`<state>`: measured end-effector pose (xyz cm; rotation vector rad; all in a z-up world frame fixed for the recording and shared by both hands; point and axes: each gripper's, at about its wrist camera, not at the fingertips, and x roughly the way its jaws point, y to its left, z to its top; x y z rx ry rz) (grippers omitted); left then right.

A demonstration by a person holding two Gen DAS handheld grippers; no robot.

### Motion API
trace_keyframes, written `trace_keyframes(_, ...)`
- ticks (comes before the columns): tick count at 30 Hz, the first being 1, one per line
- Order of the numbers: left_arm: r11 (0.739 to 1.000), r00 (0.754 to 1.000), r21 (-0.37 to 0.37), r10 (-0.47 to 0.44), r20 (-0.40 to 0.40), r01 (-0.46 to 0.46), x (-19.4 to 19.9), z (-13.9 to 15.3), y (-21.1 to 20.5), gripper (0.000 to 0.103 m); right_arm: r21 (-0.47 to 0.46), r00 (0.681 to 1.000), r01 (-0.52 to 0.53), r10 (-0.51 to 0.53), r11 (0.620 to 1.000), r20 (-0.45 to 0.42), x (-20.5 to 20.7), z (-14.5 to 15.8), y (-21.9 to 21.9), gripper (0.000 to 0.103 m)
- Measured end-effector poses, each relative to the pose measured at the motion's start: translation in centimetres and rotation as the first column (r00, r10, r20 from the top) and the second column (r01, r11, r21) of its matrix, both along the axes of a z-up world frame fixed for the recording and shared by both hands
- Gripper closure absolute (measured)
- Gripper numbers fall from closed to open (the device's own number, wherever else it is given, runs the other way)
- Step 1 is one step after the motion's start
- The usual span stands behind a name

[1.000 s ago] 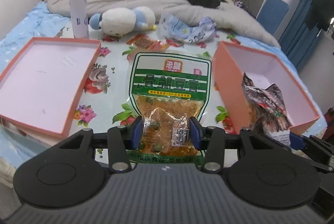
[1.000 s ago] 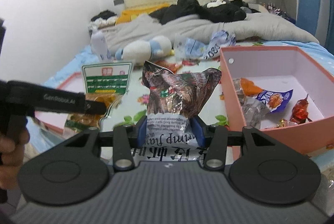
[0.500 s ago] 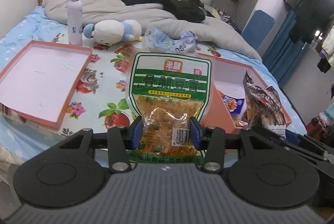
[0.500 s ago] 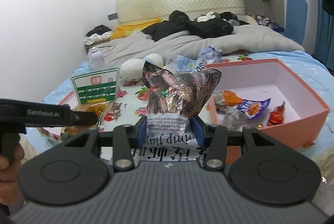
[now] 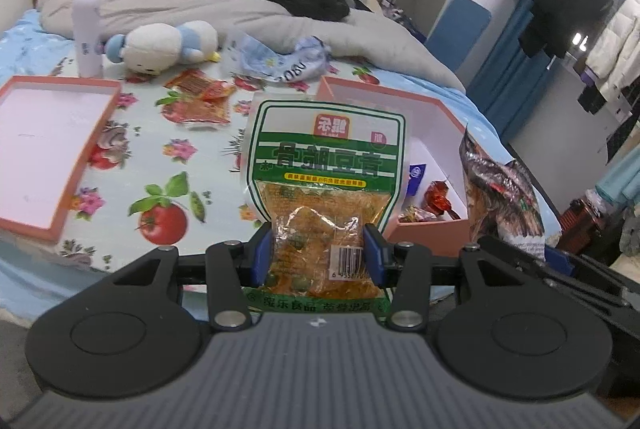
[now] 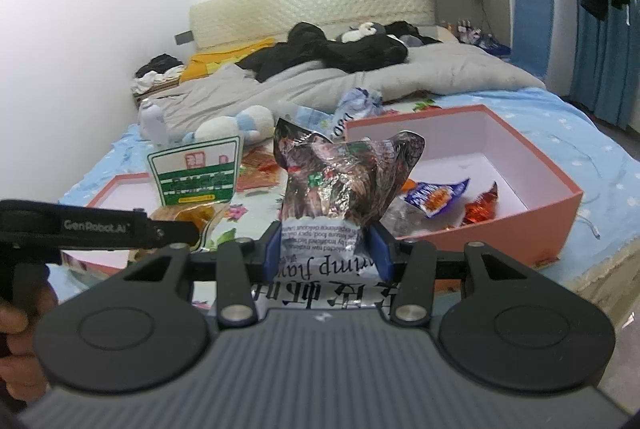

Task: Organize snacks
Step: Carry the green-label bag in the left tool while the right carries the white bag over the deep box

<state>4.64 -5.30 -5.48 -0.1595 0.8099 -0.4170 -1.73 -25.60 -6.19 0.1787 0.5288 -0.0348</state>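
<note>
My left gripper (image 5: 318, 255) is shut on a green-and-white snack bag (image 5: 326, 165) with orange contents, held upright above the near edge of the bed. My right gripper (image 6: 325, 249) is shut on a crumpled dark foil shrimp snack bag (image 6: 340, 185), also held up. The salmon-pink box (image 6: 532, 225) with a white inside lies to the right and holds several small wrapped snacks (image 6: 436, 195). The box also shows in the left wrist view (image 5: 424, 233), behind the green bag. Red snack packets (image 5: 200, 97) lie on the floral sheet.
The box's shallow pink lid (image 5: 44, 133) lies at the left. A white bottle (image 5: 86, 33), a plush toy (image 5: 160, 45) and a crumpled blue-white bag (image 5: 280, 63) sit further back, before a grey duvet (image 5: 200, 1). The left gripper shows in the right wrist view (image 6: 100, 227).
Both grippers have pulled back and risen with their bags still held. The box and lid now look farther away and lower in both views.
</note>
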Motion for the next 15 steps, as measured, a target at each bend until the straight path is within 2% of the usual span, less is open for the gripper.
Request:
trace_keyframes(6, 0.999, 0.999, 0.010, -0.044, -0.024, 0.044, 2.6, -0.3, -2.8, 0.051, 0.028, 0.999, 0.033, -0.032, 0.999, -0.036, 1.3, -0.8, -1.8, 0.054)
trace_keyframes(15, 0.995, 0.994, 0.033, -0.088, -0.068, 0.091, 8.0, -1.2, -7.1, 0.051, 0.048, 0.994, 0.076, -0.072, 0.996, -0.082, 5.5, -1.9, -5.2, 0.054)
